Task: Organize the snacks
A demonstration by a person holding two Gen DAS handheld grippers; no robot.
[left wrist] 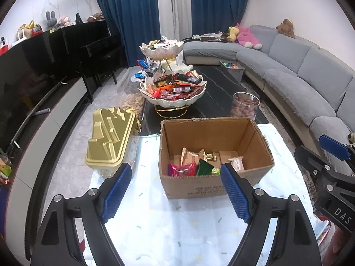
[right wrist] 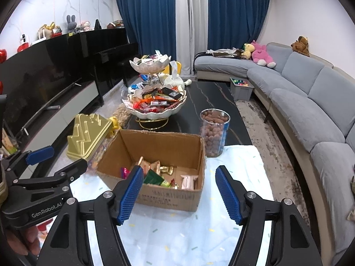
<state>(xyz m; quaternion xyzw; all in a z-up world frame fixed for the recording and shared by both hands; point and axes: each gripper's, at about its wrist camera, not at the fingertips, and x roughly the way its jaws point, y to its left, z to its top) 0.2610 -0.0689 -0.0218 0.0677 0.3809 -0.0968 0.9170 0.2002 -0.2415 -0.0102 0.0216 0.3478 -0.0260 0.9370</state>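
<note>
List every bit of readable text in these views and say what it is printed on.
"DAS": on the right gripper, seen in the left wrist view.
"GenRobot.AI": on the left gripper, seen in the right wrist view.
Print on the cardboard box front: too small and blurred to read.
Snack wrappers: unreadable.

Home living room. Grey sectional sofa [right wrist: 310, 102] curves along right wall, plush toys [right wrist: 261, 53] piled on it. Blue curtains [right wrist: 235, 22] at back. Black piano [left wrist: 97, 44] and TV [left wrist: 28, 77] on left. Dark marble coffee table [right wrist: 206, 102] carries 2-tier snack stand [right wrist: 153, 104].
</note>
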